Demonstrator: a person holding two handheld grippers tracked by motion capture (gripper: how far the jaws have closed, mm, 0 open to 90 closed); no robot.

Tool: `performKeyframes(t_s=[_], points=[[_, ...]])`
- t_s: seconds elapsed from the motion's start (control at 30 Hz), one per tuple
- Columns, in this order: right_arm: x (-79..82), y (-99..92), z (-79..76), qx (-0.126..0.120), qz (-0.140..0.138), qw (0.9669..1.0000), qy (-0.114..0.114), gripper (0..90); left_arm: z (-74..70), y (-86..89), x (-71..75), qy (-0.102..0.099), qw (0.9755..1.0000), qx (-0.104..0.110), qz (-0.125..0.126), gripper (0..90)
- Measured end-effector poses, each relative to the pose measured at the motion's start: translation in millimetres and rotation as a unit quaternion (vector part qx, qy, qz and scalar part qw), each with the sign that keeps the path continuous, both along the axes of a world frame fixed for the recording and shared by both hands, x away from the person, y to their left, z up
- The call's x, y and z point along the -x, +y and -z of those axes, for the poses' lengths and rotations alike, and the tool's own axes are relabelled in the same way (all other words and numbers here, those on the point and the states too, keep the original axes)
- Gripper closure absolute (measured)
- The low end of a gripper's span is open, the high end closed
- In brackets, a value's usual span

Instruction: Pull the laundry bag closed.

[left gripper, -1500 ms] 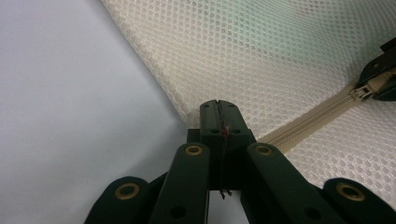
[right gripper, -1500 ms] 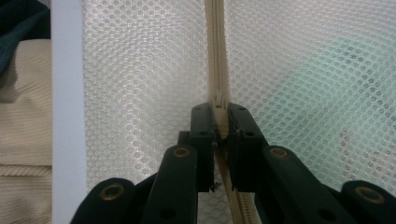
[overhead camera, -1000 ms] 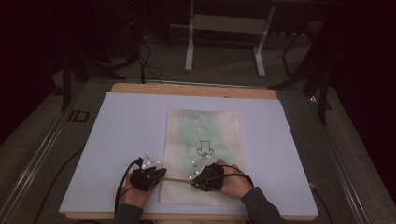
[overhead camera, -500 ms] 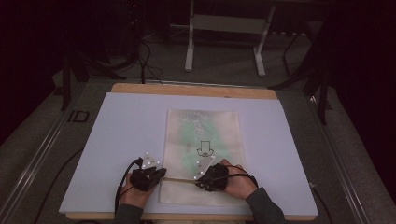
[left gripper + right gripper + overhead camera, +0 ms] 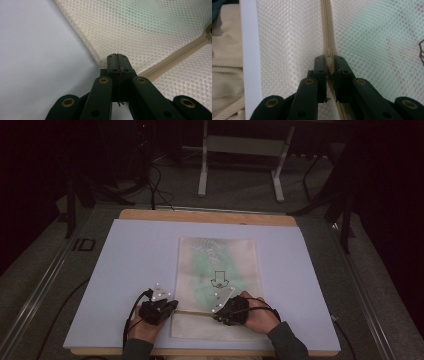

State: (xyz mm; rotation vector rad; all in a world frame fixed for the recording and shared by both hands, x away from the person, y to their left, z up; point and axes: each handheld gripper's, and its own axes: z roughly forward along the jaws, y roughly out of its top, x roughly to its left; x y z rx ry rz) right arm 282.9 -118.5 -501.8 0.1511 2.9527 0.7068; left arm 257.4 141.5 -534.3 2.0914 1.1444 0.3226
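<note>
Tools (image 5: 172, 306) (image 5: 218, 315) on mesh bag (image 5: 220, 265) zipper (image 5: 327, 37) (both clamped)

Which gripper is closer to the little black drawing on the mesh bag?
Right. The right gripper grips the zipper just below the drawing. The left gripper pinches the bag at its left edge, farther to the side.
</note>
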Motion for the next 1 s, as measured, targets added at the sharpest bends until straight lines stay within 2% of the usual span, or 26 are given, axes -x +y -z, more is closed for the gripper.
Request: performKeyframes(t_s=[0.7,1.0], points=[[0.1,-15.7,-0.4,0.001,0.008,1.0000,0.003,82.3,0.0,-0.4,0.3,0.000,1.0000,0.000,-0.001,89.6],[-0.7,-28.2,0.9,0.001,0.020,0.9998,0.007,82.3,0.0,-0.3,0.2,0.000,1.0000,0.000,-0.001,89.6]])
